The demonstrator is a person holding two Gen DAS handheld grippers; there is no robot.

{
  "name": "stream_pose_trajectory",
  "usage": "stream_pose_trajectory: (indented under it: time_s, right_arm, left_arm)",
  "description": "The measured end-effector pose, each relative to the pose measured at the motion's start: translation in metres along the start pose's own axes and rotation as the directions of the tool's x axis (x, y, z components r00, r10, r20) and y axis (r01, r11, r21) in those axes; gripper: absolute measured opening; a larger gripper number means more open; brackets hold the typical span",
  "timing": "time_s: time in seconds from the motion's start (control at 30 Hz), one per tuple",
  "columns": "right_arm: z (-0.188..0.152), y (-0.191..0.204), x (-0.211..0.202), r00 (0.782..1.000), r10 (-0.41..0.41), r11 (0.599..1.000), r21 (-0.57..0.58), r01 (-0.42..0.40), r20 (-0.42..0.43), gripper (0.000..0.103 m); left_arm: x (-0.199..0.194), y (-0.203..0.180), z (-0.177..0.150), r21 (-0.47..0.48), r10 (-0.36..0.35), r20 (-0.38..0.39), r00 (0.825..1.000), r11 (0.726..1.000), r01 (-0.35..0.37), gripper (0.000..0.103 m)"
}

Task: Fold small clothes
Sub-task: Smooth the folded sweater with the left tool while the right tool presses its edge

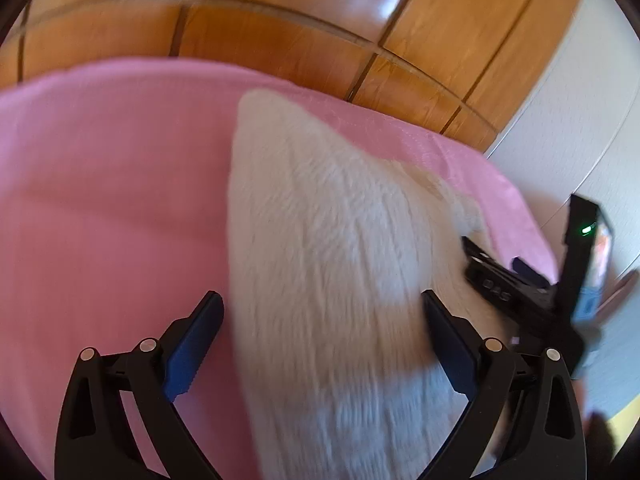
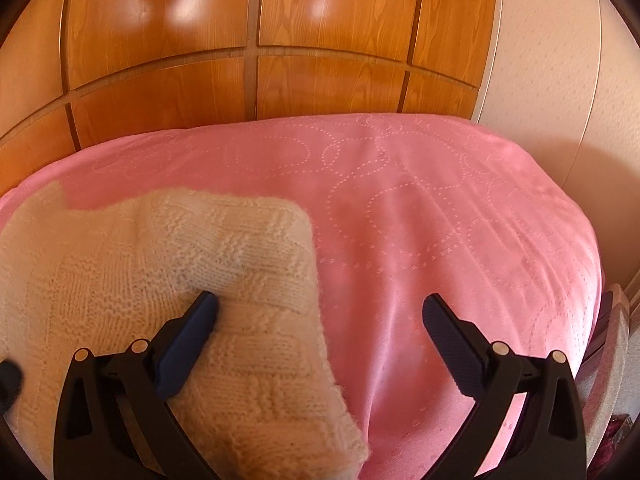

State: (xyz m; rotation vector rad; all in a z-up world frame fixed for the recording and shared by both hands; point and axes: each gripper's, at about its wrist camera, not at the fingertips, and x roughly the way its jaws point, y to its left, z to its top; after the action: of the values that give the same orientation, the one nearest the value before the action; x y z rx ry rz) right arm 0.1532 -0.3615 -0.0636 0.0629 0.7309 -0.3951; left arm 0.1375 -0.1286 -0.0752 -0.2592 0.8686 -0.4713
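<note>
A cream knitted garment (image 1: 320,220) lies folded on the pink bedcover (image 1: 100,200). In the left wrist view it is blurred and runs between the fingers of my left gripper (image 1: 322,300), whose jaws stand wide apart and do not press on it. The right gripper's black frame (image 1: 532,296) shows at the garment's right edge. In the right wrist view the garment (image 2: 140,260) fills the lower left. My right gripper (image 2: 320,302) is open, its left finger over the knit, its right finger over the bare pink bedcover (image 2: 440,220).
Glossy wooden wardrobe panels (image 2: 256,40) rise just behind the bed's far edge. A pale textured wall (image 2: 560,80) stands to the right. The cover drops off at the bed's right edge (image 2: 592,280), with dark cloth below it.
</note>
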Motion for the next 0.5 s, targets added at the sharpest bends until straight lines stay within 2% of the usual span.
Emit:
stream_pose_trajectory:
  time_s: [0.07, 0.33, 0.5]
  right_arm:
    - [-0.001, 0.0, -0.001, 1.0, -0.003, 1.0, 0.001, 0.003, 0.007, 0.101]
    - [-0.006, -0.005, -0.005, 1.0, 0.02, 1.0, 0.009, -0.02, -0.002, 0.101]
    - [-0.015, -0.024, -0.015, 0.993, 0.106, 0.991, 0.089, -0.102, -0.047, 0.101]
  left_arm:
    - [-0.006, -0.001, -0.007, 0.007, -0.001, -0.006, 1.0, 1.0, 0.001, 0.097]
    - [-0.008, -0.011, -0.025, 0.18, 0.07, 0.027, 0.997, 0.981, -0.074, 0.097]
    - [-0.014, -0.006, -0.029, 0.163, 0.045, 0.021, 0.999, 0.986, -0.048, 0.097]
